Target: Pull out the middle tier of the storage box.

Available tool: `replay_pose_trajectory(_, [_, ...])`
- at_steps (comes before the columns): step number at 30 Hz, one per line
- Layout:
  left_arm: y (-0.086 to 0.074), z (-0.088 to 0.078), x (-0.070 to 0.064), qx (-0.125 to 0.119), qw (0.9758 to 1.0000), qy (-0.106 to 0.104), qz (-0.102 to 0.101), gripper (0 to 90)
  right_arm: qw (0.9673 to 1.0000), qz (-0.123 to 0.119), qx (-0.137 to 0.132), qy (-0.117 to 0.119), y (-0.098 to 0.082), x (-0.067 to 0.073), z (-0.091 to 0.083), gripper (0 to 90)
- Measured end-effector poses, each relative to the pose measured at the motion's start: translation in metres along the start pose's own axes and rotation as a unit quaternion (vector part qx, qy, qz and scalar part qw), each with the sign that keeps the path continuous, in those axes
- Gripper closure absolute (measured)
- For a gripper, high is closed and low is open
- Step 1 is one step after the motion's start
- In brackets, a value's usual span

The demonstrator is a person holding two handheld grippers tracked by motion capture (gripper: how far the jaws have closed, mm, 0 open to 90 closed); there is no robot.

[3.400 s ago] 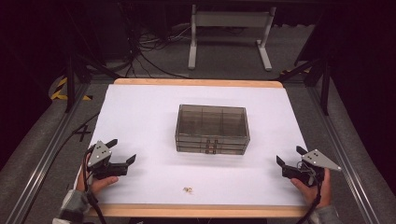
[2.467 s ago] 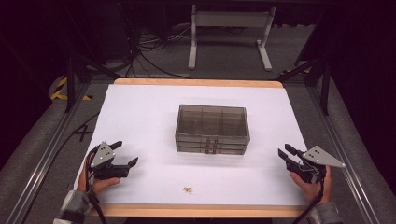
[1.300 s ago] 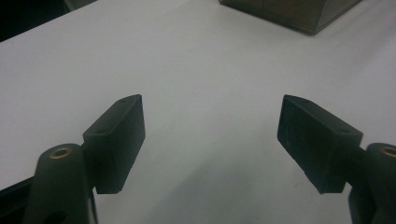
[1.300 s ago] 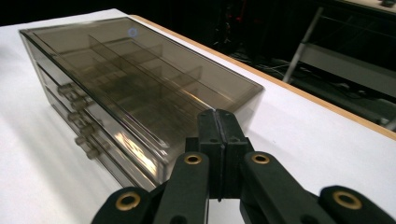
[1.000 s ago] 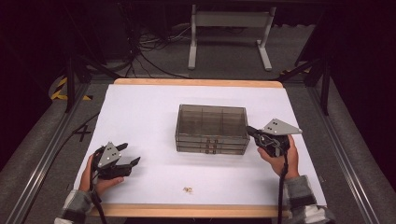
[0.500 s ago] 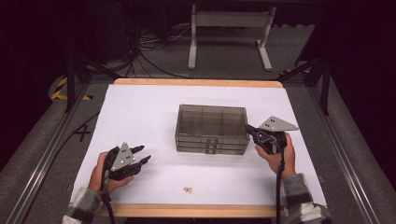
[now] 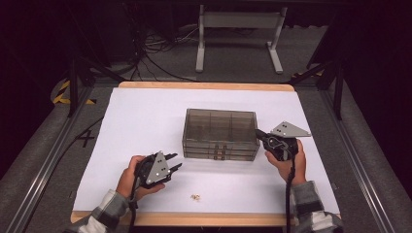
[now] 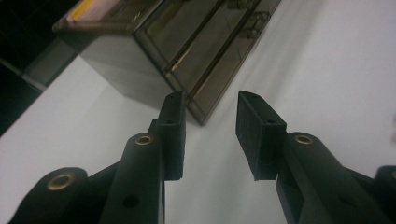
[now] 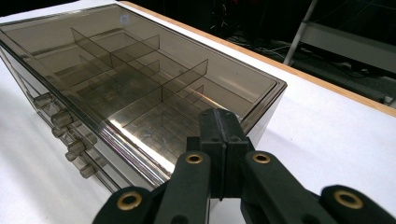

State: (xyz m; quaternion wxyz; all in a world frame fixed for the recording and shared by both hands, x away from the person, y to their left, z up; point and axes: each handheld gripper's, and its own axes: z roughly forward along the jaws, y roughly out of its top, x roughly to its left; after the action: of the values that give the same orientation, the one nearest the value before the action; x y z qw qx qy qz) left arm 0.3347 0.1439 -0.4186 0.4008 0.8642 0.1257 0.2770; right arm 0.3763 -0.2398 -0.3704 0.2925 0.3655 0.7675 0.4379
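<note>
A smoky see-through drawer box (image 7: 219, 133) with small knobs on its front stands at the middle of the white table (image 7: 145, 116). My left gripper (image 7: 175, 161) hovers just off the box's front left corner, pointing at it. In the left gripper view its jaws (image 8: 212, 100) have just been closing; they still stand apart with nothing between them, and the box (image 8: 154, 42) lies ahead. My right gripper (image 7: 260, 134) is shut with nothing in it, its tip at the top edge of the box's right end. The right gripper view shows the shut tips (image 9: 218, 116) over the divided box (image 9: 116, 70).
A tiny pale object (image 7: 196, 197) lies near the table's front edge. A wooden rim (image 7: 204, 86) borders the table. Behind it, a grey metal stand (image 7: 238, 34) and cables rest on the floor. Dark rails run along both sides.
My left hand has moved right toward the box's front left corner and its jaws have narrowed. The right hand came in from the right front to the box's right end, then stayed.
</note>
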Motion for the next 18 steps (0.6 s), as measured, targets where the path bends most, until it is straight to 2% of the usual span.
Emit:
replay_pose_trajectory(1, [0.004, 0.003, -0.001, 0.002, 0.9999, 0.006, 0.012, 64.8, 1.0000, 0.001, 0.000, 0.000, 0.000, 0.000, 0.000, 90.0])
replay_pose_trajectory(3, [0.009, 0.008, -0.004, 0.001, 0.9998, 0.008, 0.017, 64.8, 1.0000, 0.001, -0.001, -0.001, 0.000, 0.001, 0.000, 90.0])
replay_pose_trajectory(10, [0.029, 0.030, -0.017, 0.000, 0.9987, -0.003, 0.050, 66.0, 1.0000, 0.003, -0.005, -0.001, -0.002, 0.001, -0.001, 90.0])
replay_pose_trajectory(13, [0.035, 0.039, -0.022, 0.001, 0.9978, 0.006, 0.066, 66.8, 1.0000, 0.002, -0.006, -0.001, -0.002, 0.001, -0.001, 90.0])
replay_pose_trajectory(15, [0.040, 0.046, -0.025, 0.003, 0.9975, 0.006, 0.070, 67.4, 1.0000, 0.002, -0.006, -0.001, -0.002, 0.001, -0.001, 90.0])
replay_pose_trajectory(18, [0.046, 0.054, -0.030, 0.009, 0.9965, 0.017, 0.081, 69.0, 1.0000, 0.002, -0.006, -0.001, -0.002, 0.001, -0.001, 90.0])
